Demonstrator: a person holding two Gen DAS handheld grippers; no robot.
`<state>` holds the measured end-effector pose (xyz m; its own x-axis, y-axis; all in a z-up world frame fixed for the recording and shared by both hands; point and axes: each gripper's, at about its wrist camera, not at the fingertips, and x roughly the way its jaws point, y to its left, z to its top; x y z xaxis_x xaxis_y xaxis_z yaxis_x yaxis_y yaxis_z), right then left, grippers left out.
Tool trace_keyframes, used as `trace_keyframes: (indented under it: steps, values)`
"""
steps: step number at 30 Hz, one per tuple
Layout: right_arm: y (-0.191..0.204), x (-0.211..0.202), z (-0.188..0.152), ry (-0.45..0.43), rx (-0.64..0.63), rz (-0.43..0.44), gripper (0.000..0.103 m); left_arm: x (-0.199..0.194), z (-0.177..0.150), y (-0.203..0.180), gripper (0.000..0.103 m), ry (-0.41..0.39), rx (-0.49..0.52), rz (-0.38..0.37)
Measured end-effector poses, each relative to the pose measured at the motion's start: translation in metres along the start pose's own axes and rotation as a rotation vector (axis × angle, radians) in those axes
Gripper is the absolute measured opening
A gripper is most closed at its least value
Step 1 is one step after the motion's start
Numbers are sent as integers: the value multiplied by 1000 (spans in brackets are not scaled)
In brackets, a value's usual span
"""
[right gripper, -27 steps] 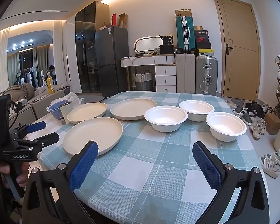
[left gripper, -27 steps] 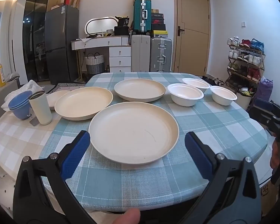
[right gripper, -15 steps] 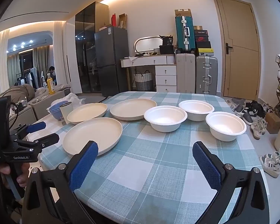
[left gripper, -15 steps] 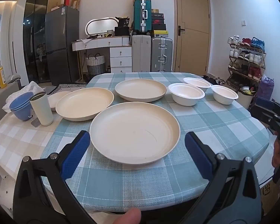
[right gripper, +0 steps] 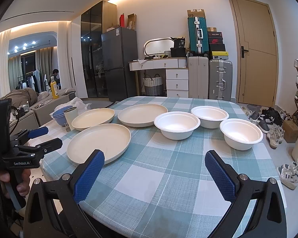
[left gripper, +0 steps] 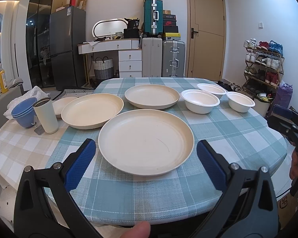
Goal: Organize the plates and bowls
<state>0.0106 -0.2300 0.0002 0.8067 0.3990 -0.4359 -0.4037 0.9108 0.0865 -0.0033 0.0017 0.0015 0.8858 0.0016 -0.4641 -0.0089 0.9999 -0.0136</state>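
Plates (left gripper: 146,141) near table edge (left gripper: 168,221) | both jaws released (gripping nothing) | bowls (right gripper: 177,125) apart

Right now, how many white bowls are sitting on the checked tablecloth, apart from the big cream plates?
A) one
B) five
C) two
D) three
D: the right wrist view shows three white bowls on the tablecloth, a near-left bowl, a far bowl and a near-right bowl, all standing apart and unstacked to the right of the cream plates.
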Motion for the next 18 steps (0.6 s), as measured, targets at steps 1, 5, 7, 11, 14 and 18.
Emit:
trace_keyframes:
  steps: [1, 5, 7, 11, 14, 18]
  values:
    - [0, 0, 0, -2, -1, -1, 103, 0, 0, 0, 101, 1, -1, 0]
    - [0, -1, 0, -1, 2, -1, 103, 0, 0, 1, 101, 1, 0, -1]
    - [0, 0, 0, 0, 1, -1, 103, 0, 0, 0, 101, 2, 0, 1]
    - [0, 0, 0, -2, 2, 0, 103, 0, 1, 2, 101, 3, -3, -5]
    - [0, 0, 0, 1, 3, -4, 103, 1, 1, 1, 101, 4, -2, -1]
    - [1, 0, 0, 1, 2, -4, 103, 0, 2, 2, 101, 2, 0, 0]
